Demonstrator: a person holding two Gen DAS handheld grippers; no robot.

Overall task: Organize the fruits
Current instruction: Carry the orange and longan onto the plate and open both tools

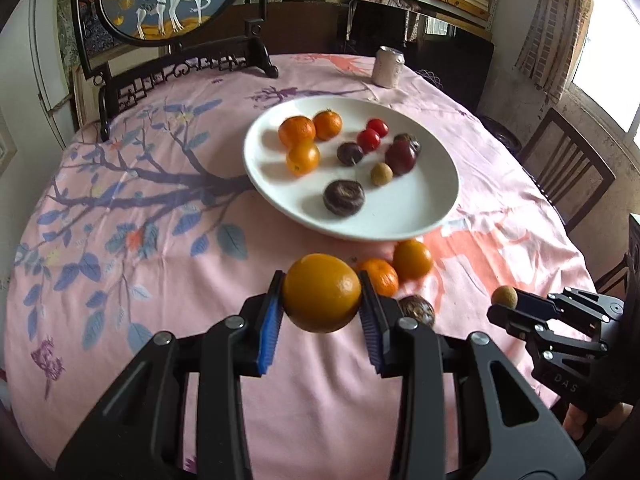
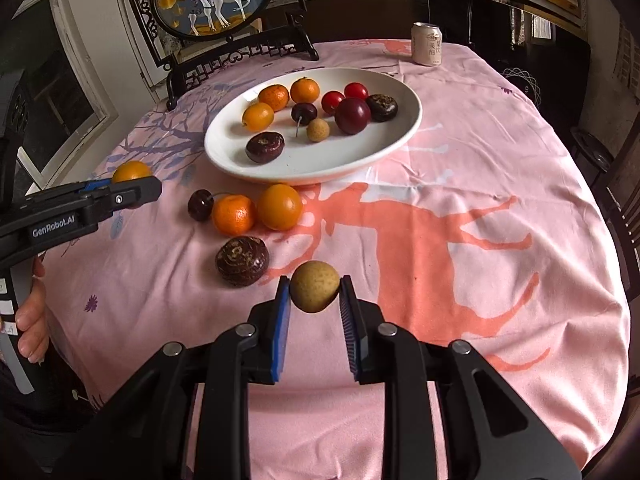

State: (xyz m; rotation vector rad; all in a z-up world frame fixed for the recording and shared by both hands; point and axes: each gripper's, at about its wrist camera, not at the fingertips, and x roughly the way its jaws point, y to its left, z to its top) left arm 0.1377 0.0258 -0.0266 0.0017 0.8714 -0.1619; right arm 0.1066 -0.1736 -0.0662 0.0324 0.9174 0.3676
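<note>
The left gripper (image 1: 322, 294) has its fingers clamped on an orange (image 1: 322, 292), and the right gripper (image 2: 314, 287) grips a small tan fruit (image 2: 314, 286). Both are held above the table (image 2: 500, 152), with the white plate (image 1: 420, 216) straight ahead, nearer the left.

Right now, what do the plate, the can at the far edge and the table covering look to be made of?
Plate: likely glazed ceramic, white and glossy with soft highlights; melamine can't be ruled out.
Can: thin metal, probably aluminium, with a bright rim and printed matte body.
Table covering: woven fabric, matte, creased and draped over the edge.
</note>
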